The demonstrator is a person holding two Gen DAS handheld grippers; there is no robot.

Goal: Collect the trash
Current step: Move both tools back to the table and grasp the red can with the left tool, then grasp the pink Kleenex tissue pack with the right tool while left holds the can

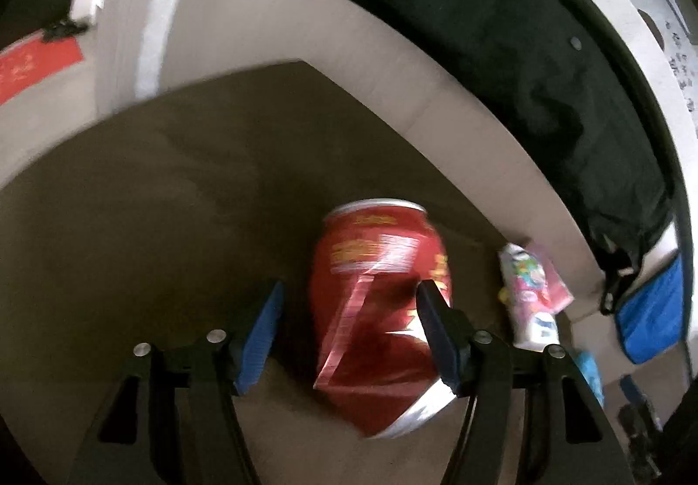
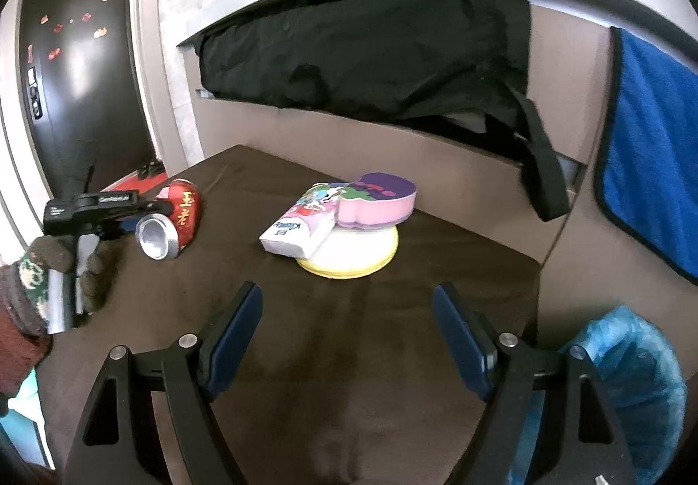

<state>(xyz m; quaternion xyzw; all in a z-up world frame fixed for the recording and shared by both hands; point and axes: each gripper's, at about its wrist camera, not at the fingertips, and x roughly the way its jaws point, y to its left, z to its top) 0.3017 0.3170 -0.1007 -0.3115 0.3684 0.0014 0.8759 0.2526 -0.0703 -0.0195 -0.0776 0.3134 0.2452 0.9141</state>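
A crushed red can (image 1: 379, 310) lies on its side on the brown table (image 1: 152, 201). My left gripper (image 1: 349, 319) is open with its fingers on both sides of the can; the right finger touches it, the left stands apart. In the right wrist view the can (image 2: 174, 223) lies at the table's left, with the left gripper (image 2: 144, 212) at it, held by a gloved hand. My right gripper (image 2: 347, 328) is open and empty above the table's near part. A tissue pack (image 2: 301, 229) and a pink-purple sponge (image 2: 375, 199) rest on a white-yellow lid (image 2: 353, 258).
A bin lined with a blue bag (image 2: 628, 380) stands beside the table at the lower right. A black jacket (image 2: 371, 48) hangs over the counter behind, with a blue towel (image 2: 650, 162) at the right. A dark fridge (image 2: 78, 70) stands at the far left.
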